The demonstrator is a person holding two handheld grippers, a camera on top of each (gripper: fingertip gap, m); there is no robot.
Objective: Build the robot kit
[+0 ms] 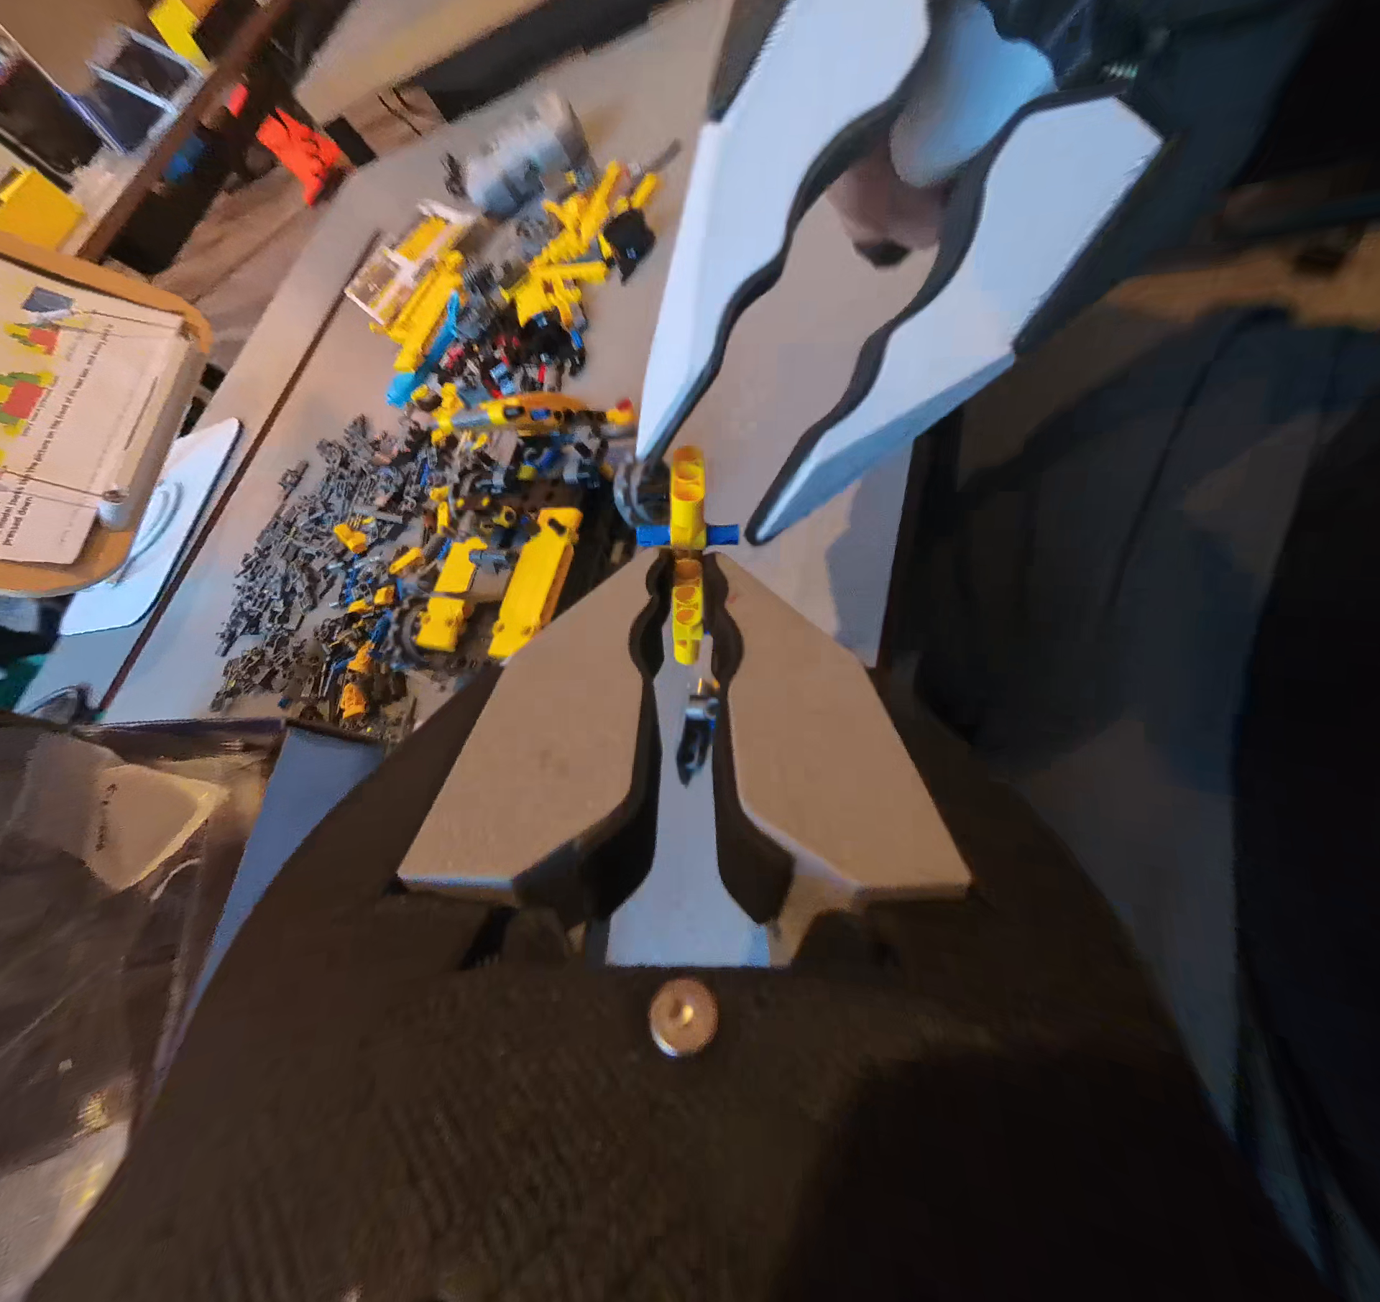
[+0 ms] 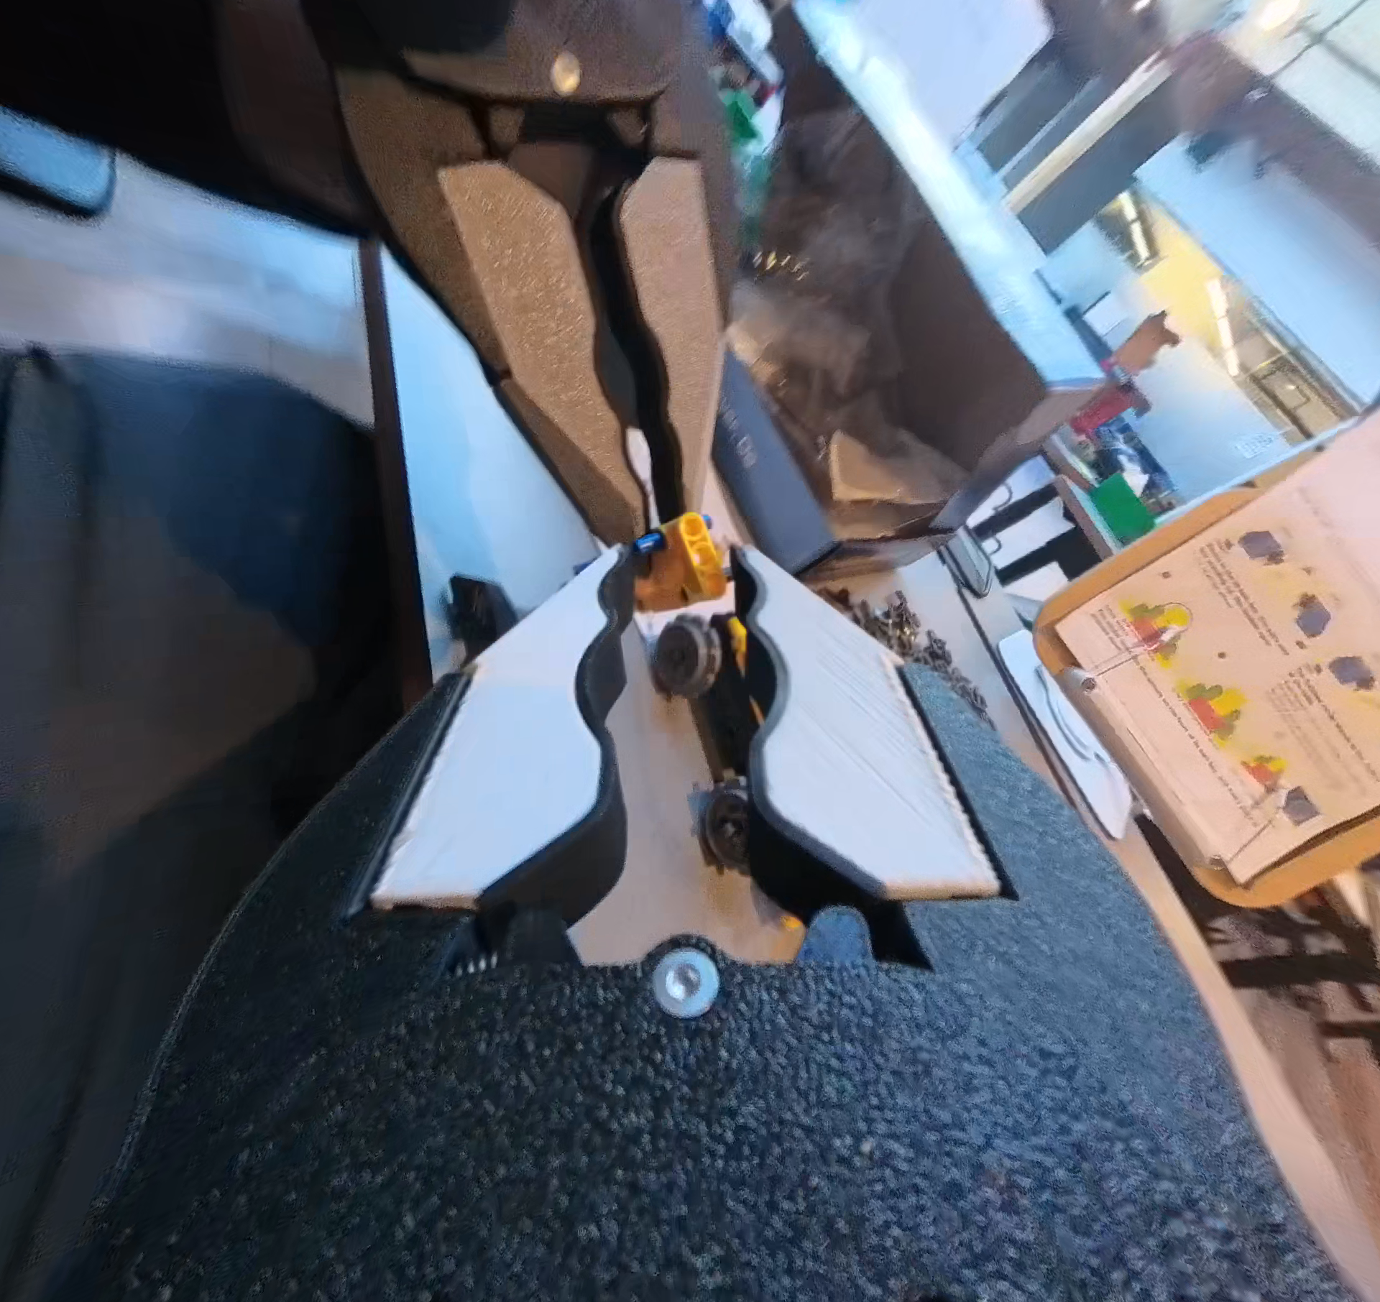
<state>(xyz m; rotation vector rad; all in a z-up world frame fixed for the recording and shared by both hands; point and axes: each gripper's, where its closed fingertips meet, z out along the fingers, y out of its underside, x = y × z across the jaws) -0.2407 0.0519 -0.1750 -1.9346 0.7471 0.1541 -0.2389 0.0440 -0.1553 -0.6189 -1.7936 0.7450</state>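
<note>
My left gripper has grey fingers and is shut on the lower end of a yellow holed beam, held above the table. A blue pin crosses the beam just beyond my fingertips. My right gripper has white fingers and comes in from the far side, open, one tip on each side of the beam near the pin's ends. In the right wrist view my right gripper straddles the beam and the pin, with my left gripper opposite. A black two-wheeled axle piece lies on the table below.
A wide pile of yellow, black and blue building parts covers the grey table to the left. A wooden board with a printed sheet stands beside it, also in the left wrist view. A dark box lies behind the grippers. Both grippers' tips are close together, under 4 cm apart.
</note>
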